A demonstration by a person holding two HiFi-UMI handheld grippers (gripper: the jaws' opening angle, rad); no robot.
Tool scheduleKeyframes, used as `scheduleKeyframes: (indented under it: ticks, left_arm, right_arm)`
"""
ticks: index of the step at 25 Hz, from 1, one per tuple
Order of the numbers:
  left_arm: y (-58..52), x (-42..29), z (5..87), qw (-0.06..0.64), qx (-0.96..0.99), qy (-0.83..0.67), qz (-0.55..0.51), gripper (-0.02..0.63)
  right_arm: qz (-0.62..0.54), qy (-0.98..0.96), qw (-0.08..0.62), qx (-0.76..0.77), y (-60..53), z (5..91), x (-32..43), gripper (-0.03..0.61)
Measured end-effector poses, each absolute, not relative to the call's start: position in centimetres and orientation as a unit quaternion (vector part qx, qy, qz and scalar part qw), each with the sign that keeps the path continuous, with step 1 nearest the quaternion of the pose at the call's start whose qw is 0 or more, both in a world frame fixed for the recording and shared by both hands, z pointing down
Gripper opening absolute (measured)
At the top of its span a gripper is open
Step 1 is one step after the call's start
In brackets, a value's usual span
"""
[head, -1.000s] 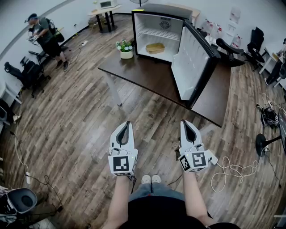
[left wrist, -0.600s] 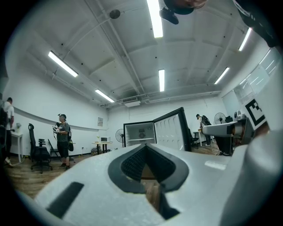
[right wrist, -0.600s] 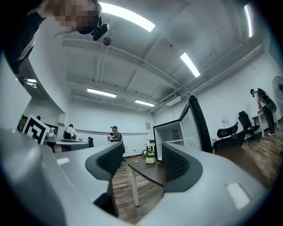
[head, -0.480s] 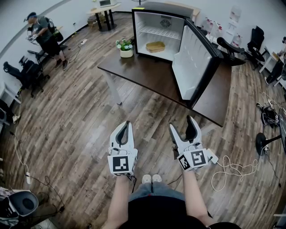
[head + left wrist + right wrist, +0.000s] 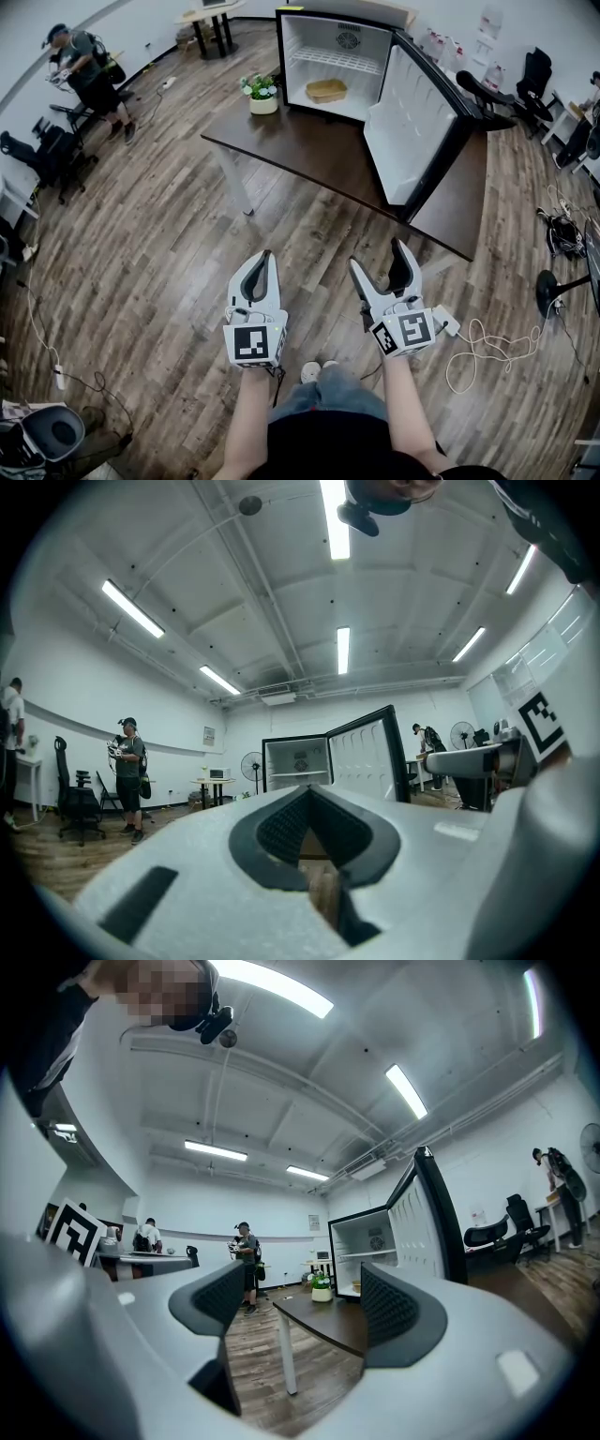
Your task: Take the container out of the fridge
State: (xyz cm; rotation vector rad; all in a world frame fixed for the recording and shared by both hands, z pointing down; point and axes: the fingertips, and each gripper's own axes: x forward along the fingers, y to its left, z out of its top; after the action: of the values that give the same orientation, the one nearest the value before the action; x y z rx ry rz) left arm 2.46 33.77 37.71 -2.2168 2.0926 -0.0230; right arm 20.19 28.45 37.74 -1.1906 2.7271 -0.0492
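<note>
Container [image 5: 325,90]: inside the fridge [image 5: 335,36] at the table's [image 5: 300,150] far edge, door [image 5: 410,122] swung wide for access; left gripper [image 5: 265,256] fingers together, empty; right gripper [image 5: 379,258] fingers just spread, nothing between, likely readied for grasping; both well short of the table.

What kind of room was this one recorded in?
Probably an office-style lab or workroom: office chairs, a small open fridge standing on a dark table, and loose cables across the wood floor.
</note>
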Motion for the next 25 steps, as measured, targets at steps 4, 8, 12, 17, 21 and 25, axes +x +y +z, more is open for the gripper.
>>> scheduleKeyframes:
  ticks: [4, 8, 12, 17, 21, 25]
  left_arm:
    - [33.4, 1.4, 37.8, 0.048, -0.727, 0.685, -0.008, 0.005]
    - [32.6, 0.5, 38.0, 0.045, -0.726, 0.686, -0.005, 0.006]
    - [30.9, -0.6, 38.3, 0.044, -0.725, 0.687, -0.002, 0.005]
    - [27.5, -2.5, 38.6, 0.046, -0.722, 0.69, -0.005, 0.006]
    - [22.9, -4.6, 39.9, 0.044, -0.719, 0.694, -0.012, 0.005]
    - [16.0, -6.9, 40.9, 0.044, -0.718, 0.694, -0.02, 0.006]
  right_arm:
    - [-0.017, 0.913, 0.082, -0.399, 28.2, 38.0, 19.2, 0.38]
    - [-0.017, 0.913, 0.081, -0.4, 27.3, 38.1, 18.3, 0.38]
    - [-0.016, 0.914, 0.081, -0.397, 25.5, 38.3, 16.9, 0.38]
    - [-0.014, 0.918, 0.08, -0.389, 21.6, 38.8, 14.7, 0.38]
    - [-0.012, 0.92, 0.075, -0.385, 16.4, 39.8, 12.3, 0.38]
    - [-0.014, 0.921, 0.067, -0.383, 9.1, 40.9, 9.5, 0.38]
